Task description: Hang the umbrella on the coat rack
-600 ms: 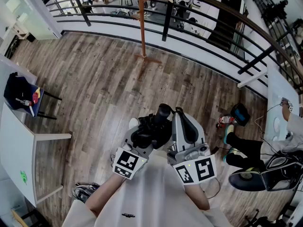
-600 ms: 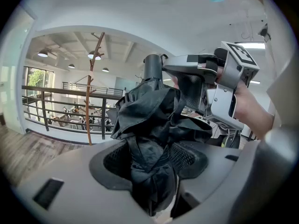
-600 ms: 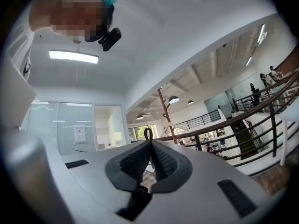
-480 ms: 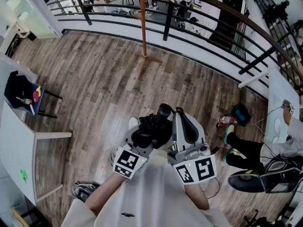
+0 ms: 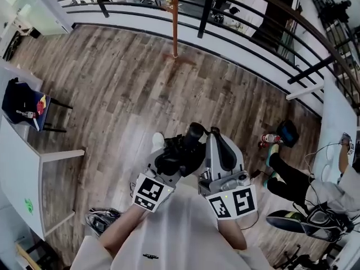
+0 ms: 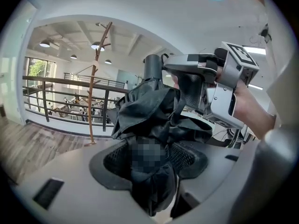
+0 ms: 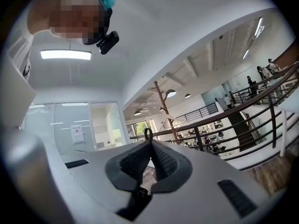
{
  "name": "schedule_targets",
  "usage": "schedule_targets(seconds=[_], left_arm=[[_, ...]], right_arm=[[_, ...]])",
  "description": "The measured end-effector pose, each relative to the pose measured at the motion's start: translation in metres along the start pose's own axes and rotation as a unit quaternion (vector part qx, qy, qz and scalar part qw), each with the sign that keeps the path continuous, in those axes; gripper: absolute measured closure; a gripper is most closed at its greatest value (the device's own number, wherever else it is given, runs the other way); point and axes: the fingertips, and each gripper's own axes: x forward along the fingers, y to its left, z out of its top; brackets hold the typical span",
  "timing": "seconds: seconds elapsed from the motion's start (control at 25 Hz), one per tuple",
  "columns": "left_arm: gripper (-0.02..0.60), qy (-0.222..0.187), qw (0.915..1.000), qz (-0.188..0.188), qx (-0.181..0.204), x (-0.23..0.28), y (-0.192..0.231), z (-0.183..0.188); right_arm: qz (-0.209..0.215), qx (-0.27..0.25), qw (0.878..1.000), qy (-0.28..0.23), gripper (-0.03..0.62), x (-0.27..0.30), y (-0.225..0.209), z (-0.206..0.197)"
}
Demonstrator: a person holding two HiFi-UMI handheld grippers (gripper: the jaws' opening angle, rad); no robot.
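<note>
Close against the person's chest, the two grippers sit side by side with their marker cubes facing up. The left gripper (image 5: 171, 161) has its jaws spread wide and closed on the bunched black fabric of the folded umbrella (image 5: 181, 151). In the left gripper view that fabric fills the gap between the pads, and the umbrella's dark cylindrical end (image 6: 152, 70) juts up and forward. Just beside it, the right gripper (image 5: 216, 145) has its jaws pinched almost together on a thin strap loop (image 7: 147, 134) at the umbrella's upper end. The loop's small eye pokes out past the tips in the right gripper view. So the umbrella is carried in both grippers, above the wood-plank floor (image 5: 112, 100). Further out on the left stands a white table (image 5: 19, 167), with a dark bag (image 5: 17, 101) on a chair next to it. On the right, a seated person's legs (image 5: 287, 179) stretch across the boards. Farthest away, the coat rack (image 5: 175, 21) stands as a slim wooden pole with angled pegs beside the black railing (image 5: 253, 13), well apart from the umbrella.
</note>
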Motion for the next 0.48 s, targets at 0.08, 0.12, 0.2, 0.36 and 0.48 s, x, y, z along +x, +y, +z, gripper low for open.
schedule_targets(seconds=[0.08,0.12,0.2,0.36,0.48], left_arm=[[0.331,0.001,1.0000,0.000,-0.005,0.002,0.017,0.003],[0.331,0.001,1.0000,0.000,-0.007,0.002,0.027,0.006],[0.331,0.000,0.9999,-0.002,-0.010,0.003,0.050,0.015],[0.331,-0.012,0.9998,-0.003,-0.014,0.005,0.104,0.041],[0.331,-0.018,0.9997,-0.007,-0.013,0.001,0.141,0.059]], right_arm=[[-0.003,-0.004,1.000,0.006,0.557,0.019,0.001,-0.001],[-0.003,-0.006,1.000,0.008,0.557,0.030,0.003,-0.001],[-0.002,-0.008,1.000,0.013,0.557,0.056,0.007,0.000],[0.004,-0.025,1.000,0.015,0.557,0.117,0.020,0.009],[0.006,-0.031,0.999,0.017,0.557,0.157,0.031,0.014]])
